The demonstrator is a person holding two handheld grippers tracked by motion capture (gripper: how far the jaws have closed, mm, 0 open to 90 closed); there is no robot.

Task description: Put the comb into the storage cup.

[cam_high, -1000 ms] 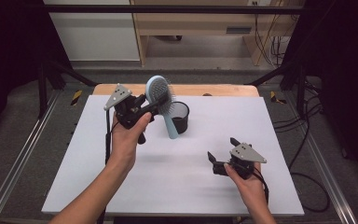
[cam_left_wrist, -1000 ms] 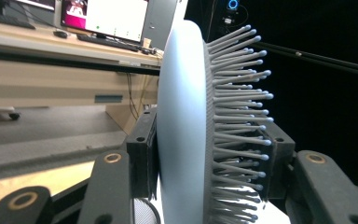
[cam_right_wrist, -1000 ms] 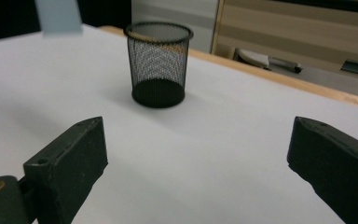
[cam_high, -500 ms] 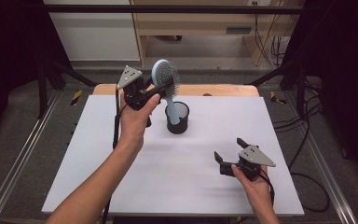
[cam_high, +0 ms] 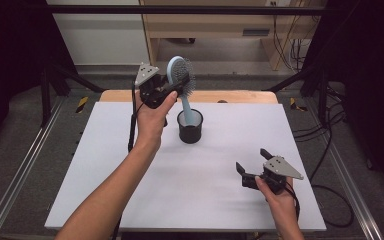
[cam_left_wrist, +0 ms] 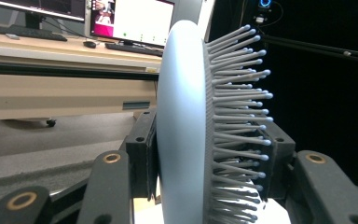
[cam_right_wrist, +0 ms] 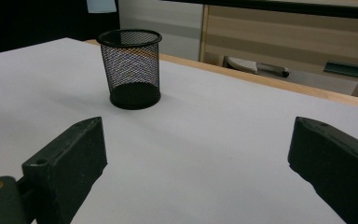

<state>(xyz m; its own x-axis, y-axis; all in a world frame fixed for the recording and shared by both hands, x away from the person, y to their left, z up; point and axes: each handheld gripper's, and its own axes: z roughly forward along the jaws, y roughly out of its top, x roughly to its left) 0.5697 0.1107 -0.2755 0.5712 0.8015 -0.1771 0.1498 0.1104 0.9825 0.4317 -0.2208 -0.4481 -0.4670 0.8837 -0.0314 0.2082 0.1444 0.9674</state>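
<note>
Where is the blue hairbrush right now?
High view: the blue hairbrush is held up in the left gripper over the table's far edge, its handle pointing down toward the black mesh cup, left of centre.

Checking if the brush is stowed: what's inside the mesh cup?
Nothing: the mesh cup looks empty through its wall. The hairbrush, gripped by the left tool, hangs with its handle tip above the rim, hiding some floor from above.

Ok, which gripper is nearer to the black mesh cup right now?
Left. The left gripper holds the blue hairbrush just above the cup, handle pointing toward its mouth. The right gripper rests open on the table, well off toward the near right corner.
</note>
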